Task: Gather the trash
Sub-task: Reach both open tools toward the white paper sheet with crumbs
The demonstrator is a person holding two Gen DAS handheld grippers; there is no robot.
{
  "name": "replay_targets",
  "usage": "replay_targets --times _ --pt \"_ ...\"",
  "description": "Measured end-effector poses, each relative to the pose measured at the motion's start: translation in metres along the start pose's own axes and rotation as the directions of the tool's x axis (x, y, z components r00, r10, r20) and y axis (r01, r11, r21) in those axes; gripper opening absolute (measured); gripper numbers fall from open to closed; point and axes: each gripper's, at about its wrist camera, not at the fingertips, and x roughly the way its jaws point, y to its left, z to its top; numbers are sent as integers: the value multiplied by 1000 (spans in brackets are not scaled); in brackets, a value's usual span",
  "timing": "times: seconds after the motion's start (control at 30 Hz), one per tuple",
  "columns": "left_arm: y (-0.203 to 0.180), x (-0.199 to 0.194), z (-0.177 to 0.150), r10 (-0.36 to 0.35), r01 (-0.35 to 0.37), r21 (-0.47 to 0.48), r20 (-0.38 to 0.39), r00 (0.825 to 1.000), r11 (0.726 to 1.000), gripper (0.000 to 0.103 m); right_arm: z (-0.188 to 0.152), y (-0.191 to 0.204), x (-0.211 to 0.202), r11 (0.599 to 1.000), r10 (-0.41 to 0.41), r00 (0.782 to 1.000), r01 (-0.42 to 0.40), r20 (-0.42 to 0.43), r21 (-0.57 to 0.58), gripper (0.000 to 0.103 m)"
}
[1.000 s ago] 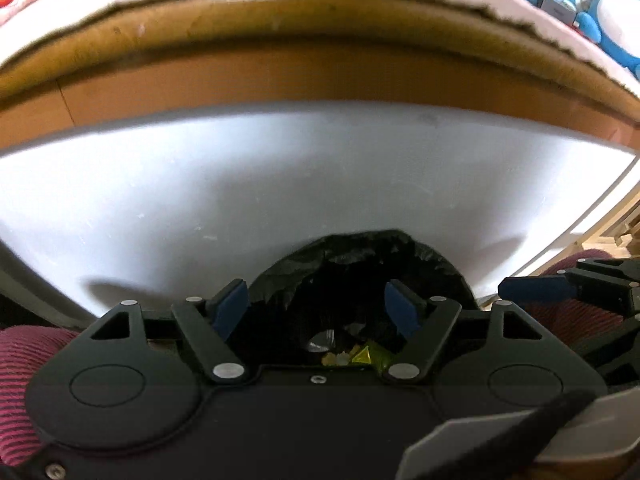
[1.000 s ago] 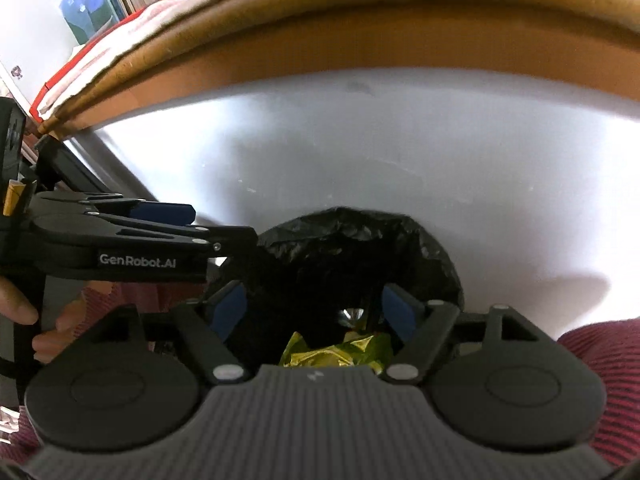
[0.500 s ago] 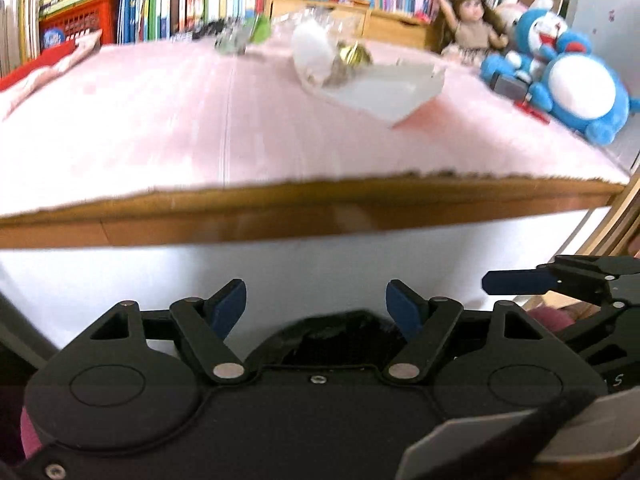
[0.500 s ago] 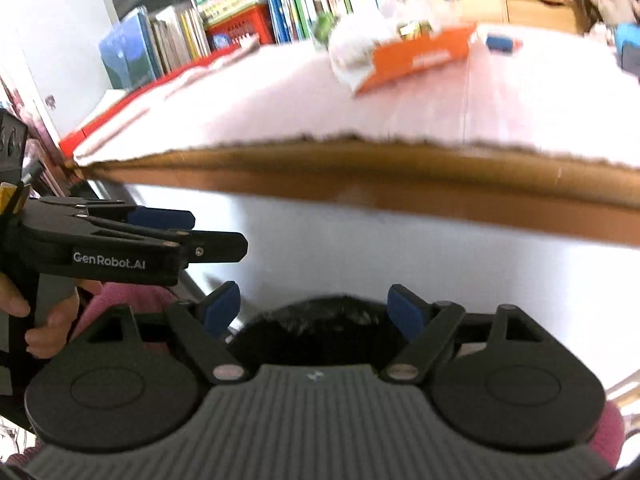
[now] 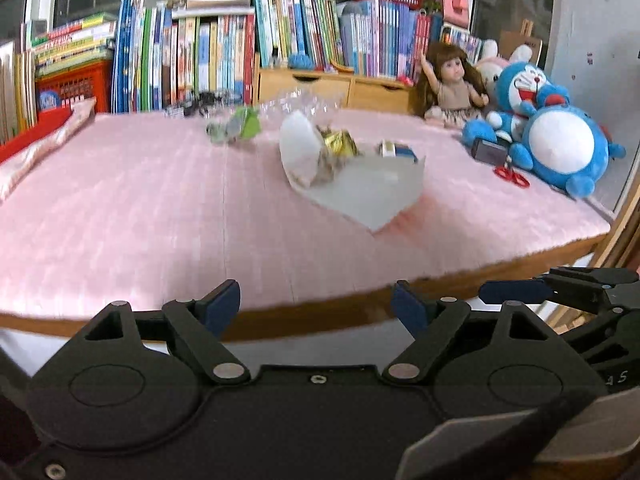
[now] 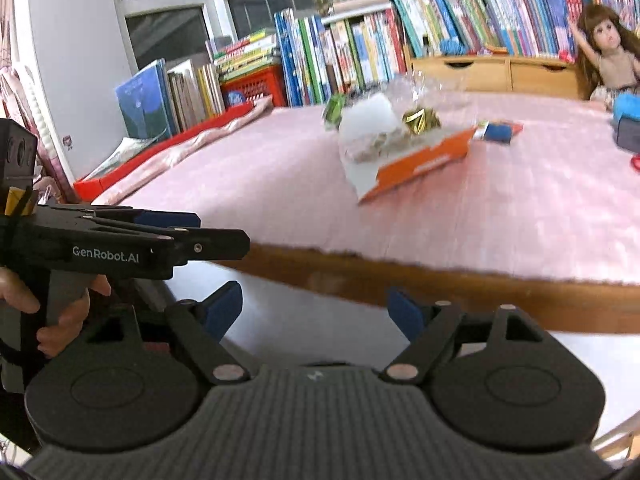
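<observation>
Left wrist view
Progress: trash is left on the worktop [image 5: 120, 216], so I judge collecting is not finished.
Trash: a flattened box [image 5: 368, 192] holds a white wrapper [image 5: 298, 148] and gold foil [image 5: 340, 142]; a green wrapper [image 5: 240, 128] lies behind it to the left.
Left gripper [image 5: 316, 304]: fingers apart and opening, with nothing between them.
Relation: the trash lies well ahead of the fingers, mid-worktop and slightly right.

Right wrist view
Trash: the same box [image 6: 420, 160] shows an orange side, with the gold foil [image 6: 420, 120] on top and a small blue packet [image 6: 498, 132] at its far end.
Right gripper [image 6: 316, 310]: fingers apart and empty.
Relation: the pile sits well beyond the fingers, past the near edge of the worktop.
Other gripper: it is seen side-on at the left, held by a hand [image 6: 60, 312].
</observation>
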Motion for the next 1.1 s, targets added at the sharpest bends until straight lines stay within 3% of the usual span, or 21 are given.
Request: replay_targets --times 0.37,0.87,0.93,1.03,1.1 --pt "15 28 39 13 -12 -23 44 999 1000 84 30 -17 10 996 -85 994 86 74 -6 83" --pt "30 90 77 14 -9 -120 41 999 993 84 56 -49 43 987 -156 985 154 68 33 82" --pt "34 102 86 -9 15 -160 36 999 987 81 57 -49 48 988 -152 986 150 62 37 82" --pt "32 118 95 -14 19 -159 37 999 987 69 58 -47 54 987 -162 985 159 65 37 81" --pt "26 125 99 -4 10 -130 50 999 991 52 59 -45 57 986 -167 983 165 71 33 80"
